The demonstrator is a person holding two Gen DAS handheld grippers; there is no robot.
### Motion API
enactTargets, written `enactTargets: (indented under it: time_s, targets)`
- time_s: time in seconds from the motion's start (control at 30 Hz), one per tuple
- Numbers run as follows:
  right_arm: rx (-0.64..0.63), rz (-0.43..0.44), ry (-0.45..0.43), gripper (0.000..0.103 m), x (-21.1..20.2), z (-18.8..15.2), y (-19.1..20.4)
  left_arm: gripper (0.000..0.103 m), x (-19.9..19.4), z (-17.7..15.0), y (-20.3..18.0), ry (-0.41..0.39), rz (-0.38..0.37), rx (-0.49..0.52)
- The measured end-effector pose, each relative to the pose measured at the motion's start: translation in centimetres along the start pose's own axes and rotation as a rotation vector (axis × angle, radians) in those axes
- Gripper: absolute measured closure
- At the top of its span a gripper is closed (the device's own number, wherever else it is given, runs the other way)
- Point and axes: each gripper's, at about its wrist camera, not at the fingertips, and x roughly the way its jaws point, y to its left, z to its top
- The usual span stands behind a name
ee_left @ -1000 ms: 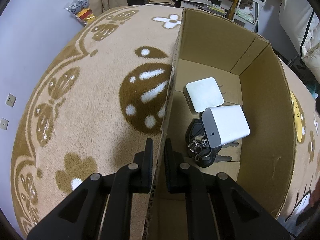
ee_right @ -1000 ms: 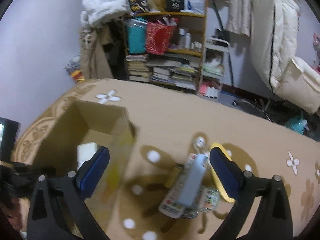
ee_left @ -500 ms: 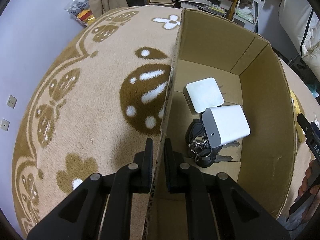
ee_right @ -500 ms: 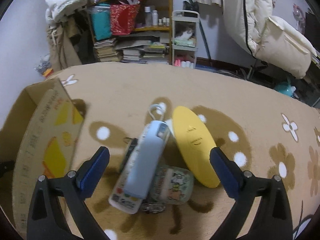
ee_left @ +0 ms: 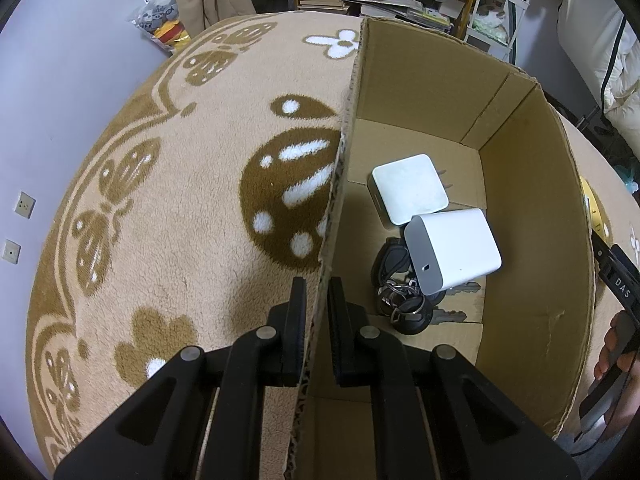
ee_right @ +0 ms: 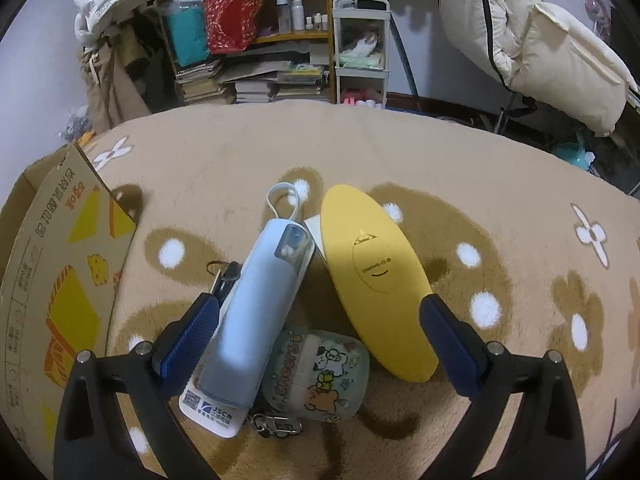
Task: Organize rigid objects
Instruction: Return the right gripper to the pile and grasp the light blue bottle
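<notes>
My left gripper (ee_left: 317, 292) is shut on the left wall of an open cardboard box (ee_left: 340, 168). Inside the box lie a flat white square device (ee_left: 409, 189), a white and grey block (ee_left: 454, 249) and a bunch of black keys (ee_left: 404, 304). My right gripper (ee_right: 320, 312) is open and empty, low over a pile on the rug: a light blue case (ee_right: 260, 304), a yellow oval case (ee_right: 376, 276), a clear cartoon pouch (ee_right: 320, 372) and a white card (ee_right: 210, 404). The box's printed outer wall (ee_right: 60, 280) stands left of the pile.
A tan rug with brown patterns (ee_left: 180, 200) covers the floor. Shelves of books and bags (ee_right: 248, 40) and a white rack (ee_right: 360, 52) stand behind it. A white padded coat (ee_right: 540, 40) hangs at the right. The hand on the right gripper (ee_left: 616, 356) shows past the box.
My right gripper has swung right from the box and come down over the pile, which now sits between its open fingers. My left gripper has kept its hold on the box wall.
</notes>
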Motion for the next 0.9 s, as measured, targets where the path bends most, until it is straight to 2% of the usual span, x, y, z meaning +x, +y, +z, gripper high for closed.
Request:
enactTargets:
  time_s: [0.23,0.33,0.4,0.5,0.57,0.63,0.7,0.77,0.9]
  targets:
    - [-0.002,0.023,-0.005,0.01,0.3,0.0,0.7,0.093,0.0,0.1,0.0,0.002,0.0,-0.001]
    - [-0.027,0.018,-0.01,0.022,0.6,-0.1,1.4,0.093,0.1,0.1,-0.1,0.002,0.004,0.0]
    - [-0.042,0.025,-0.011,0.035,0.6,-0.2,2.0,0.093,0.1,0.1,-0.1,0.001,0.006,0.003]
    - [-0.049,0.029,0.007,0.046,0.8,-0.3,2.7,0.093,0.1,0.1,-0.1,0.002,0.003,0.001]
    - [-0.02,0.043,0.039,0.047,1.4,-0.4,2.6,0.093,0.1,0.1,0.0,0.002,0.001,0.0]
    - [-0.003,0.048,0.033,0.048,1.5,-0.5,2.4,0.093,0.1,0.1,0.0,0.002,0.0,0.0]
    - [0.013,0.082,0.033,0.066,1.3,-0.6,2.3,0.093,0.1,0.1,0.1,0.002,0.001,0.0]
    - [0.018,0.097,0.005,0.074,0.7,-0.6,2.2,0.093,0.1,0.1,0.1,0.002,0.0,-0.001]
    - [0.023,0.082,-0.027,0.074,-0.3,-0.7,2.4,0.093,0.1,0.1,0.1,0.002,-0.005,-0.002]
